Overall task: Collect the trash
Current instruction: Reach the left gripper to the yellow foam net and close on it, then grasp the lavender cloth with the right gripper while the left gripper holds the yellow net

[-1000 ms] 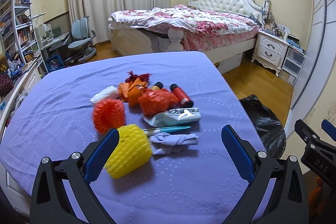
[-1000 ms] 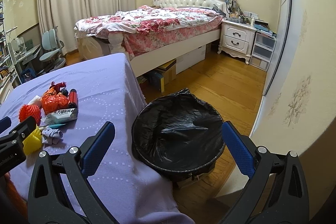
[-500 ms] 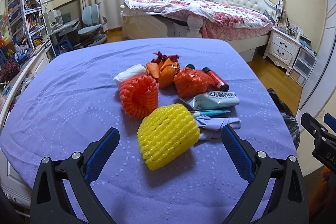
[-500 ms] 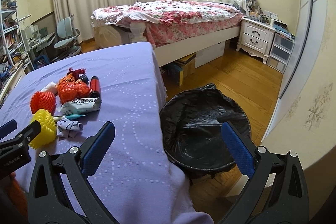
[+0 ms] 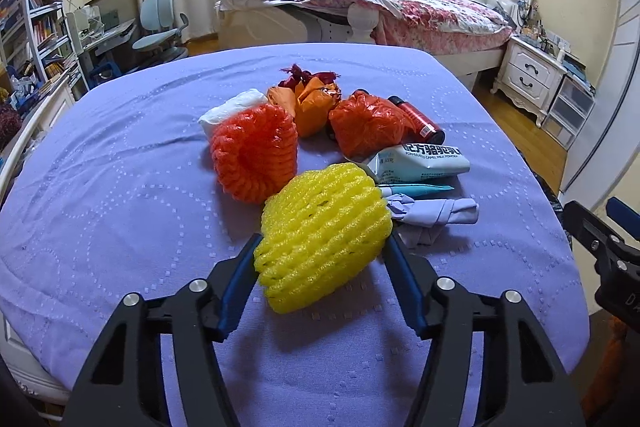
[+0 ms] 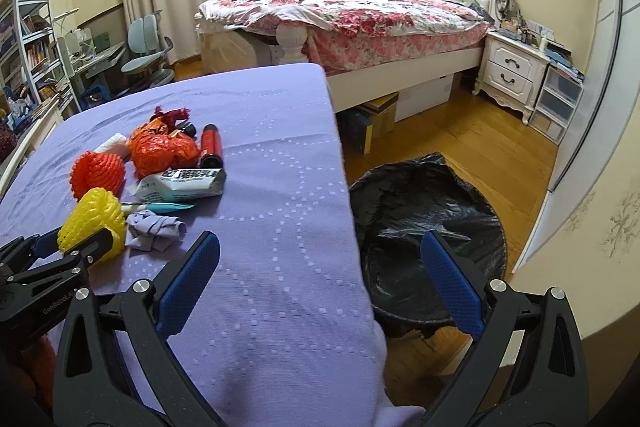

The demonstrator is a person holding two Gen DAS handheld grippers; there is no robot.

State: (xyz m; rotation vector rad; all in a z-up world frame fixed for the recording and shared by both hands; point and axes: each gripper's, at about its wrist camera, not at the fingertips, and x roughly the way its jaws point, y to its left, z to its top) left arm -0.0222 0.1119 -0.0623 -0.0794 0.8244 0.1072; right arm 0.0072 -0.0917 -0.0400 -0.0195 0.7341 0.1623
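Note:
A yellow foam net (image 5: 320, 211) lies on the lilac tablecloth (image 5: 120, 211) at the near edge of a trash pile. My left gripper (image 5: 323, 242) has its jaws closing on it, and both blue pads touch its sides; the right wrist view shows the same grip (image 6: 76, 237). Behind it lie an orange foam net (image 5: 256, 151), an orange plastic bag (image 5: 368, 127), a red bottle (image 5: 418, 119), a milk powder packet (image 5: 424, 163) and a crumpled lilac wad (image 5: 436, 215). My right gripper (image 6: 319, 242) hangs open and empty over the table's right edge, beside the black-lined bin (image 6: 432, 227).
The bin stands on the wooden floor just right of the table. A bed (image 6: 360, 15) and a white nightstand (image 6: 516, 71) fill the back of the room. A desk chair (image 6: 144, 51) and bookshelves (image 6: 28, 39) are at the left.
My left gripper came forward and down to the yellow foam net, and its jaws narrowed from wide open onto the net's sides. The right gripper swung left toward the table.

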